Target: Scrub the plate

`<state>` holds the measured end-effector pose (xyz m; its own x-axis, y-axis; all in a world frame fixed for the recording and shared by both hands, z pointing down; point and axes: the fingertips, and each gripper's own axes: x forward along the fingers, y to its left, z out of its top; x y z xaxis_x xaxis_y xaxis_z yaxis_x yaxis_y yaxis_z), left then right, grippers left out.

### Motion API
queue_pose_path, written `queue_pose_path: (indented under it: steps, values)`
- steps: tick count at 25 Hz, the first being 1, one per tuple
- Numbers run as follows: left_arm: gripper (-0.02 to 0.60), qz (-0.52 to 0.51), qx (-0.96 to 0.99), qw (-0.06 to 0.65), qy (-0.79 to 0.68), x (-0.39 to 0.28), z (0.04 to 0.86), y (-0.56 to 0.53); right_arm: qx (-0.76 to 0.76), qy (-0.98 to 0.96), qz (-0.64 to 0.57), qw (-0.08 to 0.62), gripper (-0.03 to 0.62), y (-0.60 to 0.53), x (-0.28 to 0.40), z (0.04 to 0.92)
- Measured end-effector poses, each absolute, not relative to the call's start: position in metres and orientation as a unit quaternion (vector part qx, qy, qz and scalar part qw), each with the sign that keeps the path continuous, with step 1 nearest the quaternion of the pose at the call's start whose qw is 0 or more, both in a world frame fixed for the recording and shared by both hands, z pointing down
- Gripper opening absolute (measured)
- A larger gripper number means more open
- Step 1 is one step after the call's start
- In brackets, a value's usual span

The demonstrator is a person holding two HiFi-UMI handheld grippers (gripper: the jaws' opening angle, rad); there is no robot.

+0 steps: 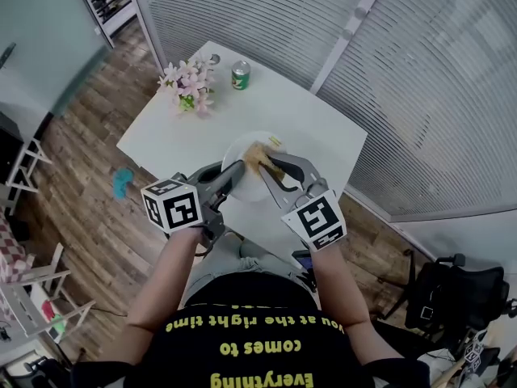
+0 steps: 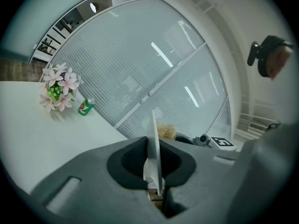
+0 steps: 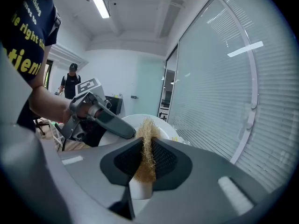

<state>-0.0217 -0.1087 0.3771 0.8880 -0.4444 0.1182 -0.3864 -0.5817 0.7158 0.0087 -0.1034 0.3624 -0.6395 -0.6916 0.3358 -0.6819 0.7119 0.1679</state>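
Left gripper point(image 2: 154, 168) clamps plate point(image 2: 153, 130), right gripper point(image 3: 146, 158) clamps scourer point(image 3: 147, 135)

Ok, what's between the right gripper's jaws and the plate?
A golden scouring pad: the right gripper pinches it, and its tuft reaches the plate held by the left gripper. The right gripper view shows it.

black shirt point(image 1: 258, 342), yellow print "everything comes to you at the right time"
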Motion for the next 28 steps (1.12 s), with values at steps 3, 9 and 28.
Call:
queue_pose_path:
  steps: [3,9,28]
  values:
    - [0.021,-0.041,0.888,0.392,-0.237,-0.024,0.377,-0.113,0.370,-0.909,-0.014,0.190,0.052,-0.101,0.002,0.363]
    - [0.021,-0.054,0.884,0.397,-0.243,-0.028,0.377,-0.121,0.366,-0.913,-0.006,0.181,0.052,-0.102,-0.004,0.362]
    - [0.021,-0.050,0.887,0.396,-0.232,-0.024,0.377,-0.118,0.416,-0.888,-0.008,0.195,0.052,-0.121,0.034,0.366]
